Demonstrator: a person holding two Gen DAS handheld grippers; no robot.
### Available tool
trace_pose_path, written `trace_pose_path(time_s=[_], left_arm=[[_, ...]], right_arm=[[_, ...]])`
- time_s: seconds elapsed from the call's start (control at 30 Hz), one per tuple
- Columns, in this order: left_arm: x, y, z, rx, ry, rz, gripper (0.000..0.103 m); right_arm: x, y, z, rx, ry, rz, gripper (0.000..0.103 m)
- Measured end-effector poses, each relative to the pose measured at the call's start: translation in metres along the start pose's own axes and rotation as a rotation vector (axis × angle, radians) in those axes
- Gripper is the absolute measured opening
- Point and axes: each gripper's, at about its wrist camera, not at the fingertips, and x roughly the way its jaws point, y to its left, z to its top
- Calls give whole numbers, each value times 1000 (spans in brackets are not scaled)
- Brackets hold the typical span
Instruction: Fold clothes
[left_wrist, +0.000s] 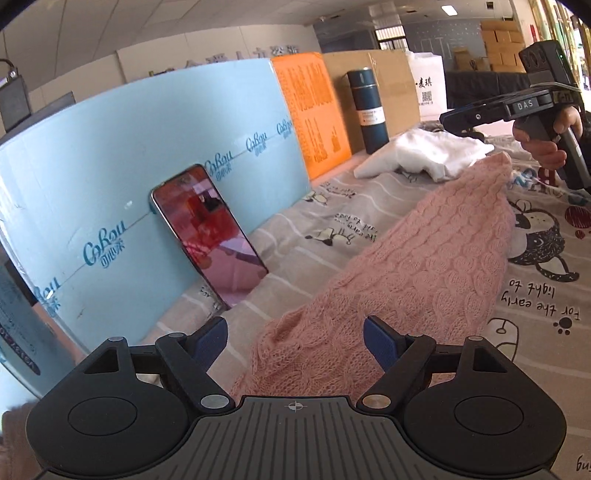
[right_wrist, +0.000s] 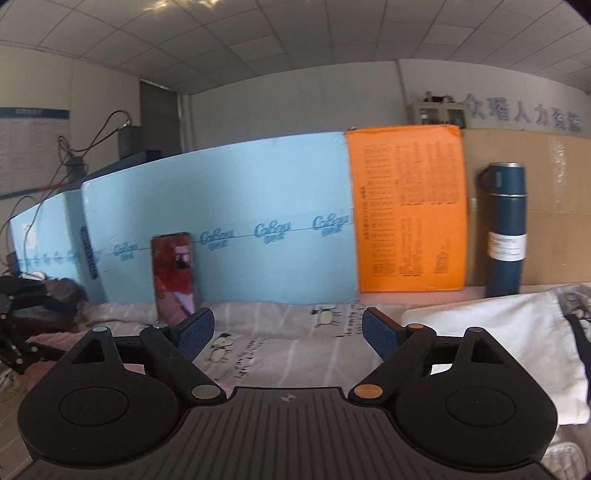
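A pink cable-knit sweater (left_wrist: 436, 251) lies on the cartoon-print bedsheet (left_wrist: 325, 236), running from my left gripper toward the far right. My left gripper (left_wrist: 295, 341) is open, fingers wide apart over the sweater's near end. A white garment (left_wrist: 424, 151) lies crumpled past the sweater's far end. My right gripper (left_wrist: 458, 118), held by a hand (left_wrist: 546, 151), hovers above that far end. In the right wrist view my right gripper (right_wrist: 288, 332) is open with only bedsheet (right_wrist: 280, 347) between its fingers. The white garment (right_wrist: 498, 343) is to its right.
A phone (left_wrist: 208, 229) leans against the light blue foam board (left_wrist: 129, 147) along the bed's far edge. An orange board (left_wrist: 314, 107), a cardboard sheet (left_wrist: 384, 77) and a dark blue flask (left_wrist: 367, 107) stand further along. A white bag (left_wrist: 430, 88) is behind them.
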Motion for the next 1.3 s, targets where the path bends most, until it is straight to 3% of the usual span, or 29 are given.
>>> trace_pose_path(time_s=[0.1,0.2,0.23,0.33,0.4,0.63,0.8,0.97,1.03,1.1,1.13,1.2,1.3], left_arm=[[15,16,-8,-71,34,-68,83],[21,20,-16,-81,57,-146,77],[22,19,-18,-70,56,-170,62],[16,14,-21,-20,23,-196,32],[7,9,-21,21,-12,-184,23],[-43,-28,-15,147,-160,-186,20],[-69,-57,-18,208,-184,-229,20],[-81,-68,-26,194,-207,-253,19],[-85,-70,-30,183,-210,-254,19],[-87,-70,-33,174,-211,-255,19],[-87,-70,-34,173,-211,-256,19],[-89,-70,-38,170,-214,-262,19],[-94,-71,-41,169,-229,-282,19]], right_arm=[[39,14,0,-32,110,151,87],[73,33,-5,-92,191,212,87],[81,39,-7,-113,204,224,87],[95,52,-12,-152,210,250,87],[101,56,-15,-170,218,261,87],[86,73,-22,-254,225,364,87],[73,106,-19,-409,216,462,87],[66,130,-20,-533,228,538,86],[64,137,-21,-559,248,560,76],[52,138,-22,-544,244,550,41],[46,138,-23,-536,243,545,38],[34,139,-24,-520,240,534,18],[16,140,-26,-497,235,519,13]])
